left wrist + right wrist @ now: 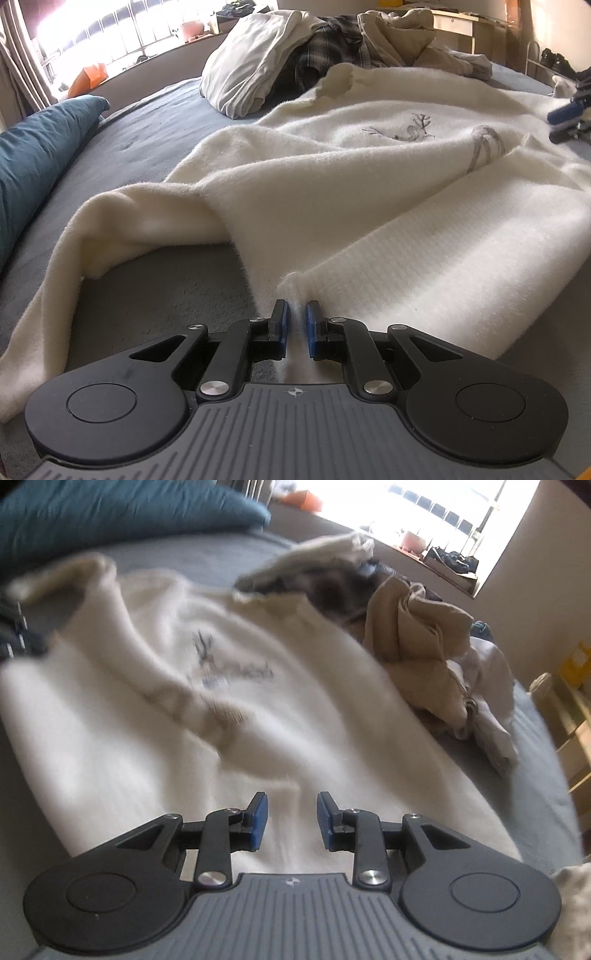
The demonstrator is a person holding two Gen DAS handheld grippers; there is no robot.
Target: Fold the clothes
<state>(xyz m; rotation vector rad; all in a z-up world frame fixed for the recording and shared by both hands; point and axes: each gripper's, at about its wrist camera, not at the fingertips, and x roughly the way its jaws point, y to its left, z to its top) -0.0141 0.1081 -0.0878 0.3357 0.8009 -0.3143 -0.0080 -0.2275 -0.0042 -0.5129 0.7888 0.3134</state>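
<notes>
On the grey bed (155, 125), a cream sweater (332, 192) with a deer print lies spread in front of a heap of unfolded clothes (332, 40), the left gripper (295, 319) pinching its hem corner between nearly closed fingers while the right gripper (291, 818) hovers over it, fingers apart and empty.

The sweater (369, 192) is cream white with a dark grey deer drawn on its front (the same drawing is blurred in the right wrist view), lying on a grey bedsheet (155, 125); the pillow (40, 147) is teal, one shirt (328, 44) is dark plaid, another garment (417, 635) tan
</notes>
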